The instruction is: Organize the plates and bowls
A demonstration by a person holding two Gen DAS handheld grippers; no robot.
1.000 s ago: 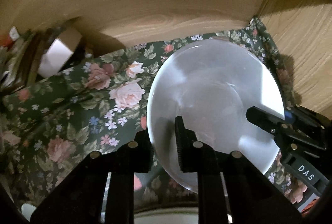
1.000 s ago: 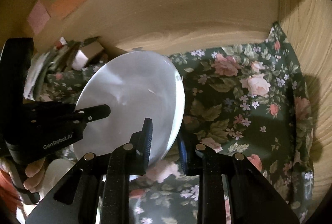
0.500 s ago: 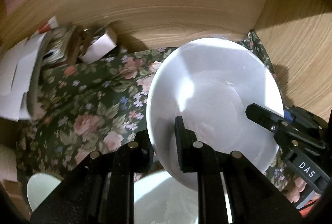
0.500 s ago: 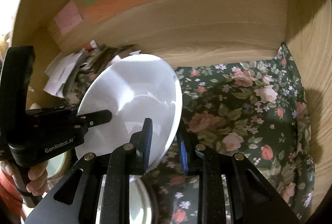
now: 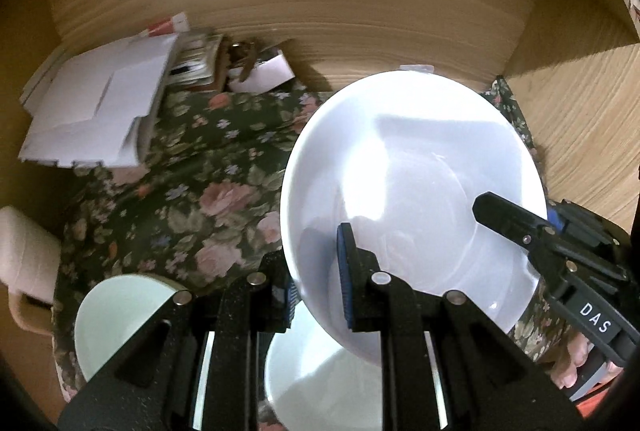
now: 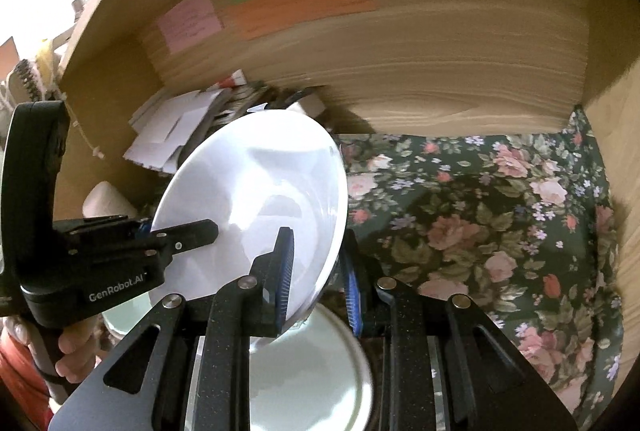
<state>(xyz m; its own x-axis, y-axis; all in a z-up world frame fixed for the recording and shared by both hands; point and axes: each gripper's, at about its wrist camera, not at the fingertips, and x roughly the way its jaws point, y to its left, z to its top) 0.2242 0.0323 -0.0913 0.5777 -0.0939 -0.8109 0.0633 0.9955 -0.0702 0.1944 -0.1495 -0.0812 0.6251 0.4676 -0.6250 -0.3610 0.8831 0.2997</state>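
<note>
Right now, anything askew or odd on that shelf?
The white plate is steeply tilted in mid-air, pinched at opposite rims by both tools, over a bowl. Papers lie in a loose heap at back left. No spills or breakage visible.

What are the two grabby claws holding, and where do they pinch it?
Both hold one white plate. The left gripper and right gripper each pinch its rim, at two different spots.

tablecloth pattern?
Dark green tablecloth with pink roses and small flowers; clearest in the right wrist view.
</note>
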